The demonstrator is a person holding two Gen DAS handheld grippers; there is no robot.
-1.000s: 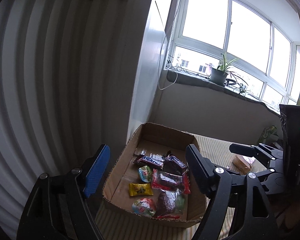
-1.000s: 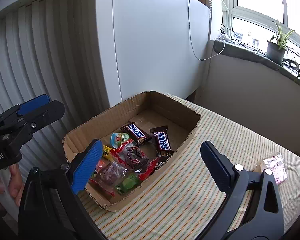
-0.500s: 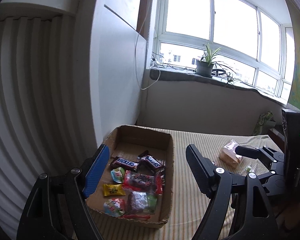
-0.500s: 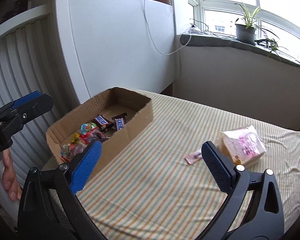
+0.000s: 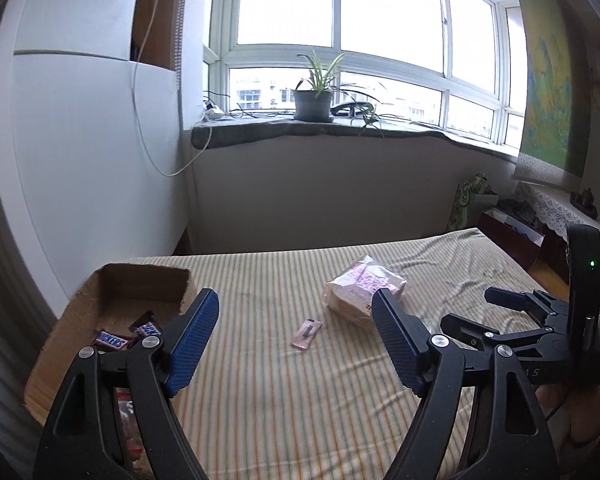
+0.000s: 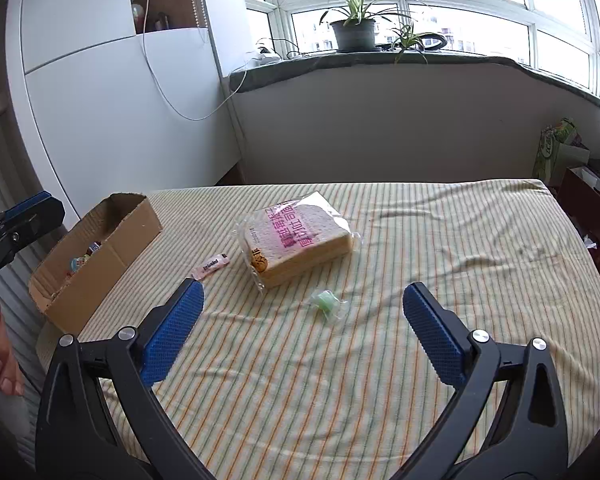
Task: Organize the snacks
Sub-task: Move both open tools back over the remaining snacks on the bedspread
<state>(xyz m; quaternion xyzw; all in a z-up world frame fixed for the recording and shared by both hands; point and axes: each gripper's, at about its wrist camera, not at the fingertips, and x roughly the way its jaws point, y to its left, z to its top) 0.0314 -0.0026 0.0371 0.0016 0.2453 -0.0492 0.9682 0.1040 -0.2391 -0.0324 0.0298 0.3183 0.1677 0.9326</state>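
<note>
A cardboard box (image 6: 112, 248) with Snickers bars (image 5: 112, 340) and several other snacks stands at the table's left end; it also shows in the left wrist view (image 5: 140, 284). A bagged bread pack (image 6: 296, 240) lies mid-table, also in the left wrist view (image 5: 364, 292). A small pink wrapped bar (image 6: 212, 266) lies between box and bread, also in the left wrist view (image 5: 307, 333). A green wrapped candy (image 6: 325, 302) lies in front of the bread. My left gripper (image 5: 292, 344) is open and empty above the table near the box. My right gripper (image 6: 300, 328) is open and empty, just short of the green candy.
The table carries a striped cloth (image 6: 420, 240), wrinkled at the right. A white cabinet (image 6: 120, 112) stands behind the box. A windowsill with a potted plant (image 6: 356, 28) runs along the back. Bags and boxes (image 6: 560, 148) stand beyond the table's right end.
Both grippers have swung right, away from the box toward the middle of the table. The bread, pink bar and green candy have come into view. Both stay open.
</note>
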